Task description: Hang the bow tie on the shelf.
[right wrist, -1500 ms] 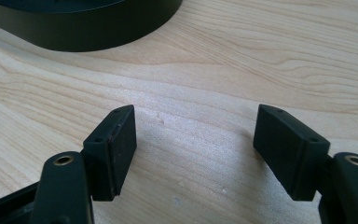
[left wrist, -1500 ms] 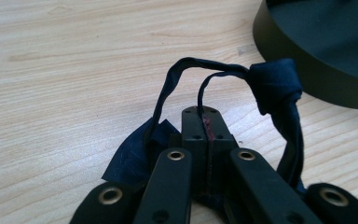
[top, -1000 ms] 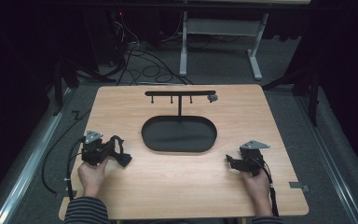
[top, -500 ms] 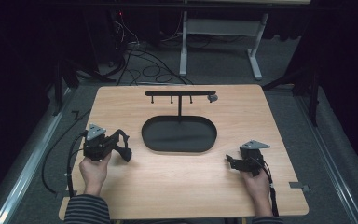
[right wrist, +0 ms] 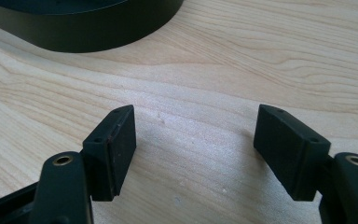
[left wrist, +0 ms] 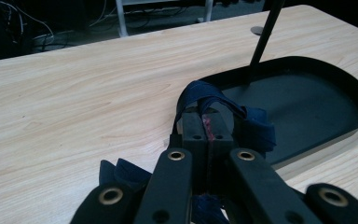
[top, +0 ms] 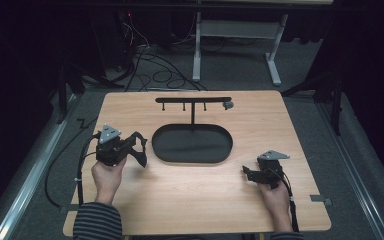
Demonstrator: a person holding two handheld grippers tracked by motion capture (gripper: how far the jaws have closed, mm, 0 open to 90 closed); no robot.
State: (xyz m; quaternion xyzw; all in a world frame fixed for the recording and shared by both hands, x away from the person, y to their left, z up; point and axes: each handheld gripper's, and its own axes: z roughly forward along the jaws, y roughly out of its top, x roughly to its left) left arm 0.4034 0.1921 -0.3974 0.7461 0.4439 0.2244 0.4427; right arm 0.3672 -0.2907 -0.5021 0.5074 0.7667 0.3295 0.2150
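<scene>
Left gripper (top: pixel 141 149) with strap (left wrist: pixel 223 100), now nearer tray (top: pixel 192 157).

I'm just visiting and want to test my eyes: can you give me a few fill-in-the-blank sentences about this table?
1. The left hand-held gripper is shut on a dark blue ____.
2. The right hand-held gripper has its jaws ____.
3. The black stand rises from an ____ black tray.

Missing words: strap; open; oval

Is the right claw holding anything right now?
No, the right claw is open, with only bare wooden table between its jaws.
</scene>
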